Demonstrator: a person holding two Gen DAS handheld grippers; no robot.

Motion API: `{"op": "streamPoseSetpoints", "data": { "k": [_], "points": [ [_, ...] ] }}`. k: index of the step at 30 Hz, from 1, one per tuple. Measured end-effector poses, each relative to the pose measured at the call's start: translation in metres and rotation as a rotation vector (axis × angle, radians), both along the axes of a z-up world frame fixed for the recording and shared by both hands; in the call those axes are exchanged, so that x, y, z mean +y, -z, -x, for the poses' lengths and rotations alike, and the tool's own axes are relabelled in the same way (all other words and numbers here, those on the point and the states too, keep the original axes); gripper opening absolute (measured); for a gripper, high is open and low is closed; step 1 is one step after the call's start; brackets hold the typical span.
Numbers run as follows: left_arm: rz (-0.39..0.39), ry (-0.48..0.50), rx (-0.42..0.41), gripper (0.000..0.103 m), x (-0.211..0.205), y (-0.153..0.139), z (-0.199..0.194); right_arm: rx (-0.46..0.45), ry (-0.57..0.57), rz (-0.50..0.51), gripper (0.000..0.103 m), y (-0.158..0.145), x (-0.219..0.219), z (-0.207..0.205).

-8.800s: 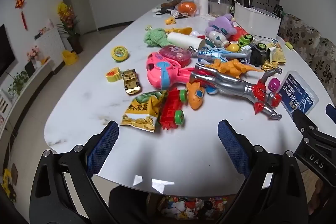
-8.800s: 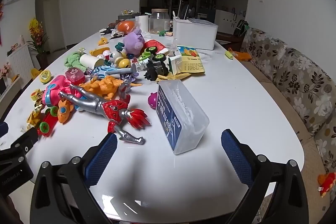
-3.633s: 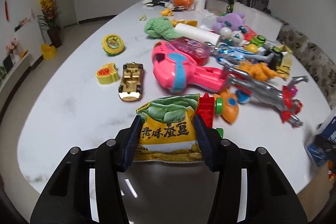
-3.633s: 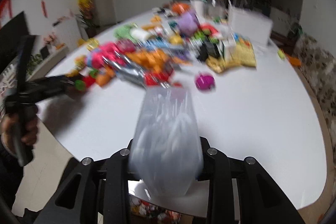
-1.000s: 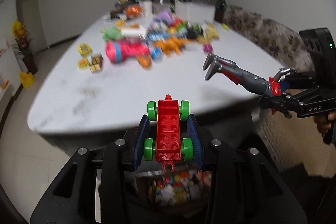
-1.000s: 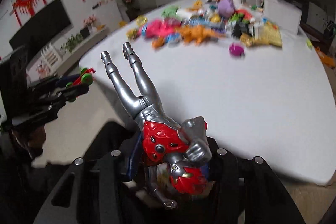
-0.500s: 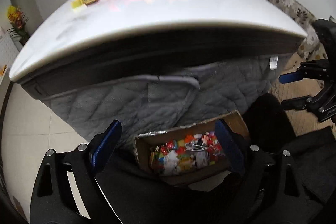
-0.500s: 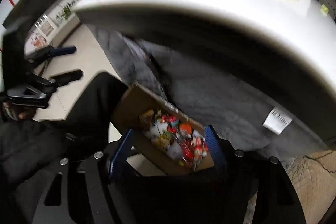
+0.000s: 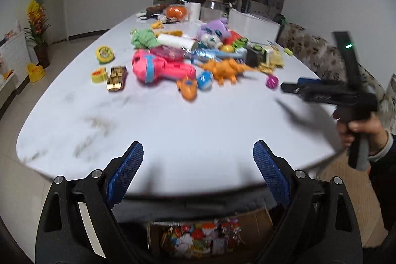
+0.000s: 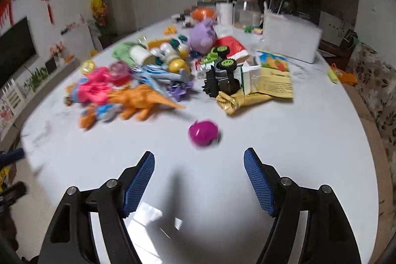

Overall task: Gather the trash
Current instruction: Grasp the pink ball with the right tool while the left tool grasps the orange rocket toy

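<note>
From the left wrist view, the left gripper (image 9: 198, 165) hangs over the near edge of the white bench (image 9: 173, 120) with its jaws spread wide and nothing between them. Below the edge a cardboard box (image 9: 257, 217) sits on the floor, already holding a jumble of colourful pieces. The clutter left on the bench lies well ahead: a gold toy car (image 9: 116, 75), a pink toy gun (image 9: 160, 67), an orange dinosaur (image 9: 226, 68) and a small magenta ball (image 9: 271, 81). At the right the right gripper (image 9: 294, 88) is held out over the bench by the person's hand (image 9: 358, 130) (its jaws are too blurred here to judge).

From the right wrist view, that gripper (image 10: 199, 177) is also wide and empty, and the magenta ball (image 10: 203, 132) lies just ahead of it, roughly centred between the fingers. Farther off are the orange dinosaur (image 10: 143, 100), a black toy truck (image 10: 221, 81) and a crumpled gold wrapper (image 10: 235, 99).

I judge the step to be a fresh reach with both hands free. The next move seems to call for advancing the right gripper until the ball sits between the pads, closing gently (it may roll), then carrying it to the box.
</note>
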State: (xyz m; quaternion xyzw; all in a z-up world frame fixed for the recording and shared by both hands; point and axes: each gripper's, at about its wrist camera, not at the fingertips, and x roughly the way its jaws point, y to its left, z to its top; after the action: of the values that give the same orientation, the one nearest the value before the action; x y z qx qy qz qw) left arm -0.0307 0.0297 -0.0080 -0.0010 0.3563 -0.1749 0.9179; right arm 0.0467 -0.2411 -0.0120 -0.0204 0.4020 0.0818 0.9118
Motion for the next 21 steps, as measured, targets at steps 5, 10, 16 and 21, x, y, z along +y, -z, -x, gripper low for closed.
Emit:
{"op": "streamPoseSetpoints", "data": {
  "k": [5, 10, 16, 21],
  "points": [
    [-0.016, -0.04, 0.006, 0.09, -0.017, 0.0, -0.039, 0.076, -0.003, -0.057, 0.059, 0.014, -0.01, -0.038],
    [-0.035, -0.07, 0.094, 0.09, -0.038, 0.015, -0.091, 0.126, -0.039, 0.004, 0.033, 0.016, -0.004, -0.047],
    [-0.171, -0.142, 0.152, 0.062, -0.057, 0.037, -0.129, 0.114, -0.023, -0.057, 0.033, 0.019, -0.016, -0.033],
    [-0.118, -0.115, 0.121, 0.031, -0.045, 0.034, -0.117, 0.096, 0.009, -0.065, 0.033, 0.02, -0.023, -0.017]
  ]
}}
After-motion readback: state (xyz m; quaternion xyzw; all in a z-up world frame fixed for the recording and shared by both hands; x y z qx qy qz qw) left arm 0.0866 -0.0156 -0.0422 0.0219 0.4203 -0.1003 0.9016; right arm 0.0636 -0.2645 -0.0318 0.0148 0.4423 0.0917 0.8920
